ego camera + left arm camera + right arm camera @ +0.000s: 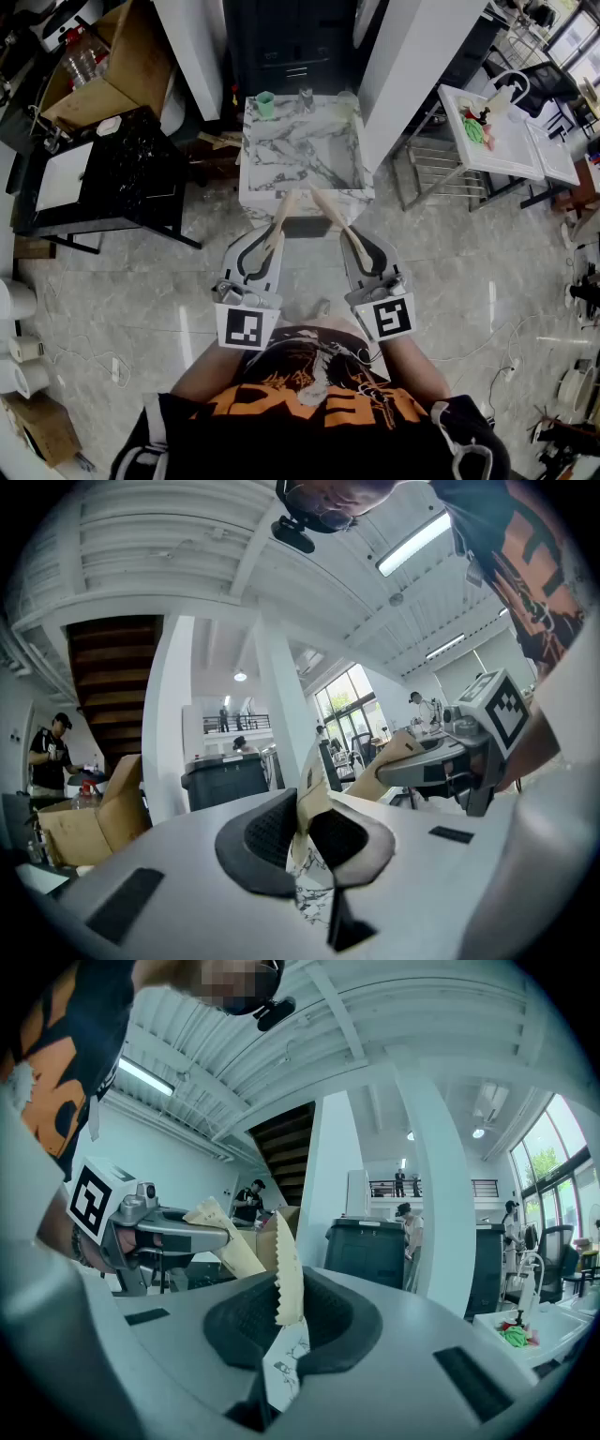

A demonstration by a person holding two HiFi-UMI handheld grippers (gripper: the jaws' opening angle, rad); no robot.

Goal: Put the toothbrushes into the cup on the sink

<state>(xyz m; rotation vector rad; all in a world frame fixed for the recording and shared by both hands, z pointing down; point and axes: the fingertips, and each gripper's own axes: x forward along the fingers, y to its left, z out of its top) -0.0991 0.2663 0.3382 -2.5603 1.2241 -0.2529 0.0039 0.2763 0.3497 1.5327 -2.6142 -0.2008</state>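
In the head view, a marble-patterned sink [305, 195] stands ahead, with a green cup [265, 104] at its far left corner next to the faucet [306, 97]. My left gripper [272, 242] is shut on a tan paper-wrapped toothbrush [283, 214] that points toward the sink's near edge. My right gripper [354, 246] is shut on a second wrapped toothbrush [330, 211]. Both are held level, short of the sink. The left gripper view shows its pads [272, 834] pinching the packet [309, 794]. The right gripper view shows a serrated packet end [288, 1283] between the jaws.
A black cabinet [103, 178] and an open cardboard box [103, 66] stand left of the sink. A white pillar [412, 66] rises to its right, with a white table [497, 131] on a metal frame beyond. Cables lie on the tiled floor.
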